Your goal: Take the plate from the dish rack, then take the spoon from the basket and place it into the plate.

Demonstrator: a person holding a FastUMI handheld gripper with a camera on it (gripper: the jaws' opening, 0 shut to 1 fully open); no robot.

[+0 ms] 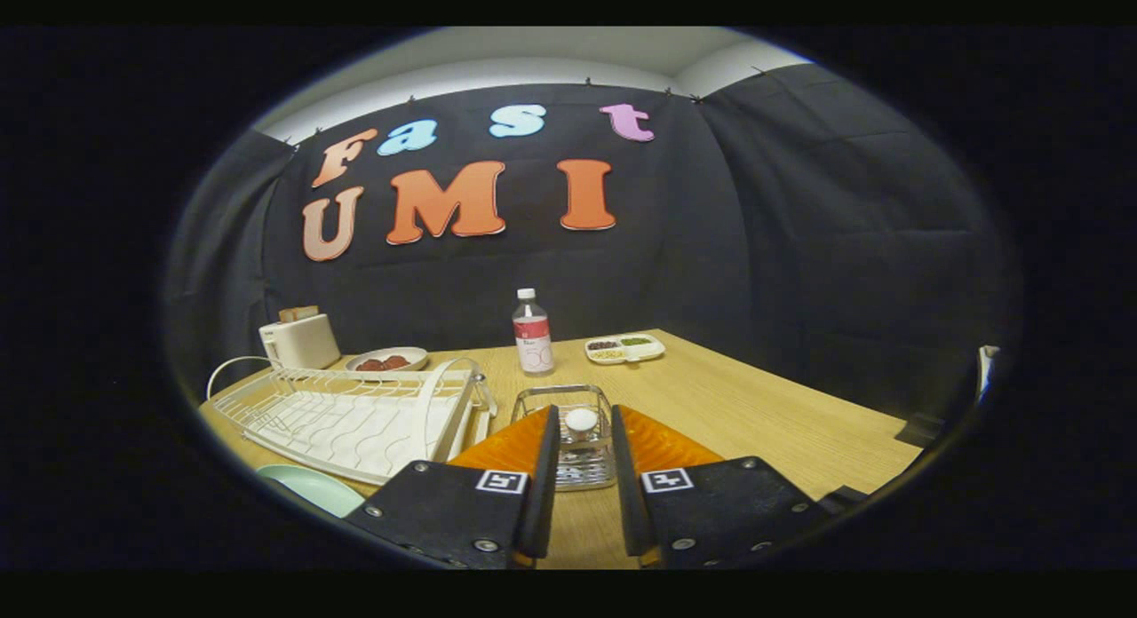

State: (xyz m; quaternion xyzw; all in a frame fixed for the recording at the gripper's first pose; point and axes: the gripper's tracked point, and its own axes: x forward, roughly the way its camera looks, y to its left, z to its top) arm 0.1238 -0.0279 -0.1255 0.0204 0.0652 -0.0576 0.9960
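A small wire basket point(533, 400) stands on the wooden table point(764, 423), partly between my fingers. A spoon point(582, 420) stands upright in it, and its white rounded end sits between my fingertips. My gripper point(584, 412) is open, with a small gap on each side of the spoon's end. A pale green plate point(311, 487) lies flat on the table to the left of my fingers, in front of the white dish rack point(355, 414). The rack holds no dishes.
Beyond the basket stands a clear bottle point(532, 334) with a red label. A white divided tray point(624, 348) of food lies to its right. A white toaster point(299, 338) and a dish of red food point(386, 360) sit behind the rack.
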